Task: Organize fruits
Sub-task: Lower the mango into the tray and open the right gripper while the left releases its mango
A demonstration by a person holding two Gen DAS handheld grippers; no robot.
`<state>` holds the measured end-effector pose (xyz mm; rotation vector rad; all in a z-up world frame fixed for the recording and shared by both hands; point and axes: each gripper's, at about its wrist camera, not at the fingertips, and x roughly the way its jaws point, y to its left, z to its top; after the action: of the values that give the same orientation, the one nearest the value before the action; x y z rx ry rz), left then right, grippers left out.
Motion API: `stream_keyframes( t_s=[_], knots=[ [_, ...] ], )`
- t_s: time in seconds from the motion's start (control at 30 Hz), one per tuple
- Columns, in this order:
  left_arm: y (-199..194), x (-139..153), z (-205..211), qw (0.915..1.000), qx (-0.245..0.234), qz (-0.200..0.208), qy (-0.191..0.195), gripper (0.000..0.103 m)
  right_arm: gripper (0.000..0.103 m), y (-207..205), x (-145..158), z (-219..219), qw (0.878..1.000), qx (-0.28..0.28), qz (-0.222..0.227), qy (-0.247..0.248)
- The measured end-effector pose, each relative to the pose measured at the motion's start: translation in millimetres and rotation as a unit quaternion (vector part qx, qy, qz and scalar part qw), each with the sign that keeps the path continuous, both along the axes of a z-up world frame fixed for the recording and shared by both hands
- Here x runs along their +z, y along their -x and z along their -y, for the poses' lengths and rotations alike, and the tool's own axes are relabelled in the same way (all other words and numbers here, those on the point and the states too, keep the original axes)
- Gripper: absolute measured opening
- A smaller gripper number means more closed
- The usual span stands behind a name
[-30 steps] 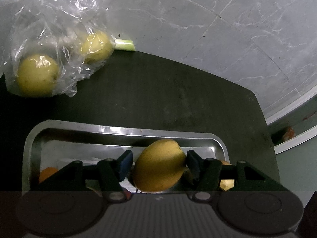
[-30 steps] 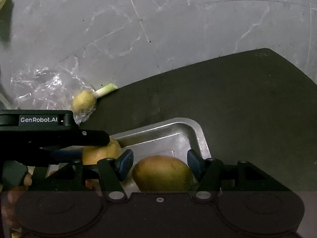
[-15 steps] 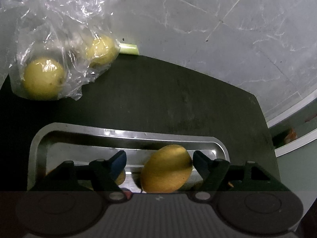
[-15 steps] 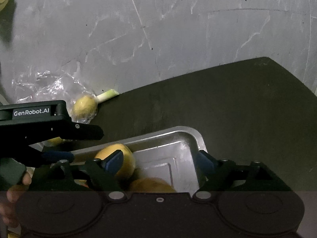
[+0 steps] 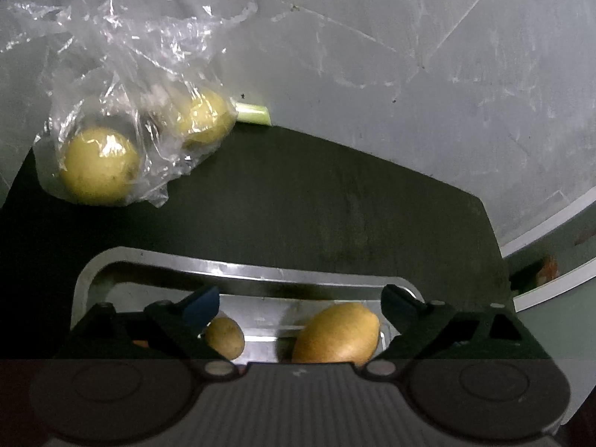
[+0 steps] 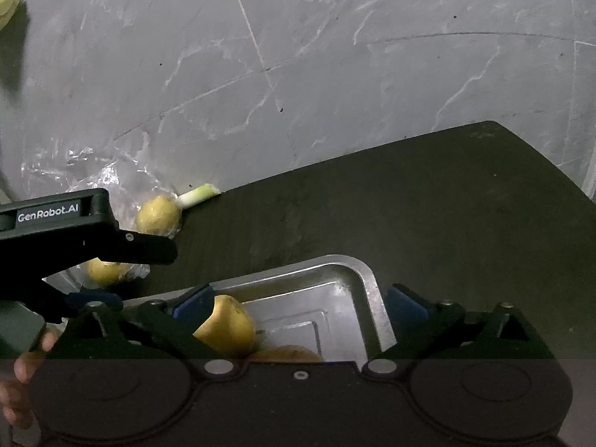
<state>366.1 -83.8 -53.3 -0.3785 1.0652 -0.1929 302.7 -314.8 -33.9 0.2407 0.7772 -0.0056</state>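
Lemons [image 5: 337,333], yellow and oval, lie loose in metal tray [image 5: 238,269].

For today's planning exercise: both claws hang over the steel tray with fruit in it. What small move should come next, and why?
Probably lift the left claw clear and head for the clear plastic bag. Its jaws are opening, no pad presses the yellow-brown fruit lying in the steel tray, and two yellow fruits remain bagged on the dark mat.
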Motion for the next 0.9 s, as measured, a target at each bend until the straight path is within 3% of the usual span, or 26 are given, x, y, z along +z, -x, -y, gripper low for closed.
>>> stream_keyframes(
  t_s=[0.9],
  knots=[
    [16.1,17.7,0.3,0.9998,0.010,0.015,-0.012,0.102,0.102,31.8,12.8,-2.3,0.999,-0.041,0.022,0.004]
  ],
)
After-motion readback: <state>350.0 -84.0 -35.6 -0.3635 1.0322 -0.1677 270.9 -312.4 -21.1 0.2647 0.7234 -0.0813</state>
